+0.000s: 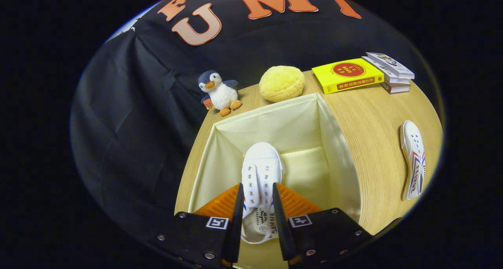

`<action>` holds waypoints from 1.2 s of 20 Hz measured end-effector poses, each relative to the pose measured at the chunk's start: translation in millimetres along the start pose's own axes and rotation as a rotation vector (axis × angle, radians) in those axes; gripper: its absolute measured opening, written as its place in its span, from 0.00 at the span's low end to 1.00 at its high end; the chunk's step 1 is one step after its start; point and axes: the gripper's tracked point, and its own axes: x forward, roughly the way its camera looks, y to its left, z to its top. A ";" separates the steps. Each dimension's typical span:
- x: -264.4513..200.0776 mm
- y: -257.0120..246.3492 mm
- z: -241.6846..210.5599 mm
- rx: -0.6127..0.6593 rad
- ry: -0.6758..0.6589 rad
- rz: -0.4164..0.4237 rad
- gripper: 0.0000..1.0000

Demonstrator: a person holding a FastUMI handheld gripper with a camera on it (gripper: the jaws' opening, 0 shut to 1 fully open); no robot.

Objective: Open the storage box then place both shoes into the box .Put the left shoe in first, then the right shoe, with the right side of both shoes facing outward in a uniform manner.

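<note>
Looking like a staged recording booth w/ black cloth wall (pixel 129 115) backing a wood tabletop (pixel 369 127) holding home props: plush penguin (pixel 218 92), books (pixel 365 74).

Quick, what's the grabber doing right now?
Hand-held gripper: shut on the white shoe, holding it over the open storage box.
</note>
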 end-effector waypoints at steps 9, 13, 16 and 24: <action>-68.2 -55.8 67.9 0.000 -0.141 -0.011 0.99; -93.2 -106.4 89.7 0.029 -0.179 -0.046 0.99; -104.4 -154.2 95.1 0.040 -0.180 -0.100 0.98; -120.4 -280.8 78.6 0.056 -0.129 -0.268 0.99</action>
